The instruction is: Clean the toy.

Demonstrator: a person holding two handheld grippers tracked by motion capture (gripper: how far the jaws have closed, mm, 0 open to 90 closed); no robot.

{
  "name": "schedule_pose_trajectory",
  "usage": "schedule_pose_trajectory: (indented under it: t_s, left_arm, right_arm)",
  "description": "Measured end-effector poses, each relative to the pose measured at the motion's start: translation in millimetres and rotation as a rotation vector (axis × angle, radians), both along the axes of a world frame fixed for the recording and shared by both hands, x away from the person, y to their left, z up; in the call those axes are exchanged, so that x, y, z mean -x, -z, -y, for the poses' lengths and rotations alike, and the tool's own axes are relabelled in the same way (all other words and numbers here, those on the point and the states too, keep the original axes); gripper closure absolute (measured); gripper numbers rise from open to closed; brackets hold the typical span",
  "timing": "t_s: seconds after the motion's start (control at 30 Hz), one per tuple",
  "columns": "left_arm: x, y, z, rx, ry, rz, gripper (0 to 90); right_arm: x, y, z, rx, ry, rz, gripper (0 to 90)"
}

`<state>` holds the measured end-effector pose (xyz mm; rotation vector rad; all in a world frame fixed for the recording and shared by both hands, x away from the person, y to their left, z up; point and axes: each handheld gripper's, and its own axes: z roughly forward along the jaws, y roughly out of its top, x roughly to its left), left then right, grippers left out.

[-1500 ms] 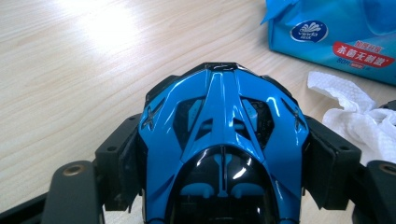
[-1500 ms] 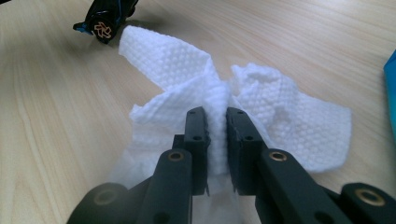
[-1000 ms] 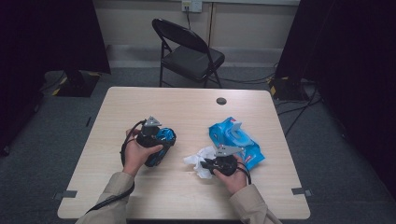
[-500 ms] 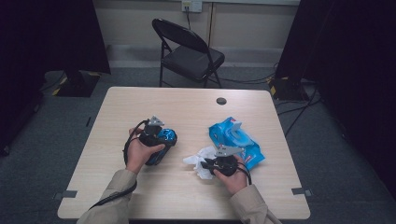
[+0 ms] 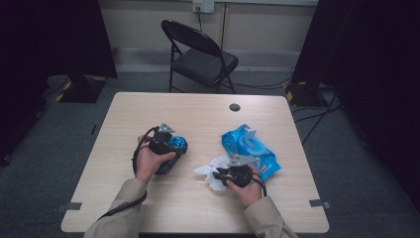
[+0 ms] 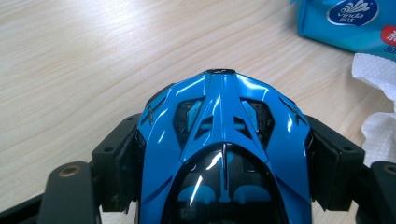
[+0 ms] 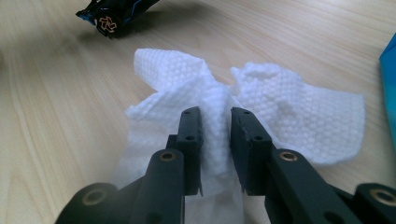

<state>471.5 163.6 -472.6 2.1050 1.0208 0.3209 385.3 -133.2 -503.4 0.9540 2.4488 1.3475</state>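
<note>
Two grips: my left fingers (image 6: 224, 182) clamp the blue toy car (image 6: 224, 135); right fingers (image 7: 215, 140), easing apart, straddle the white wet wipe (image 7: 280, 116), car to its left.

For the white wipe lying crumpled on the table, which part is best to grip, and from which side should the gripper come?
Probably the raised middle fold of the white wipe: it stands up in a ridge, while the edges lie flat on the table. Come low from the person's side, along the ridge, as the right gripper does now, one jaw on each side of that fold.
</note>
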Motion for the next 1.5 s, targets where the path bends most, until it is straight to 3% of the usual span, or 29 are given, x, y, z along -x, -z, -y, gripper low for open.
schedule_pose_trajectory:
  t_s: [0.13,0.37,0.9,1.3,1.5]
  left_arm:
    - [-0.8,2.7,0.1,0.024,-0.016,-0.017,23.9]
    - [-2.5,12.4,-0.9,0.007,-0.021,-0.042,23.7]
    - [-2.7,11.8,-1.3,-0.019,-0.013,-0.045,24.3]
    - [-2.2,13.0,-3.0,-0.011,-0.017,-0.076,23.4]
    - [-1.1,6.3,-5.9,-0.015,-0.005,-0.063,24.9]
  right_arm:
    - [-0.1,-0.6,0.0,-0.001,0.002,0.0,73.2]
    - [0.0,0.3,0.6,0.0,0.0,-0.001,72.8]
    - [-0.8,0.7,0.5,0.005,0.017,-0.006,63.6]
    - [-2.7,-0.3,-0.5,0.005,0.027,-0.011,56.5]
    - [-3.7,0.5,-2.7,0.007,0.028,-0.012,51.5]
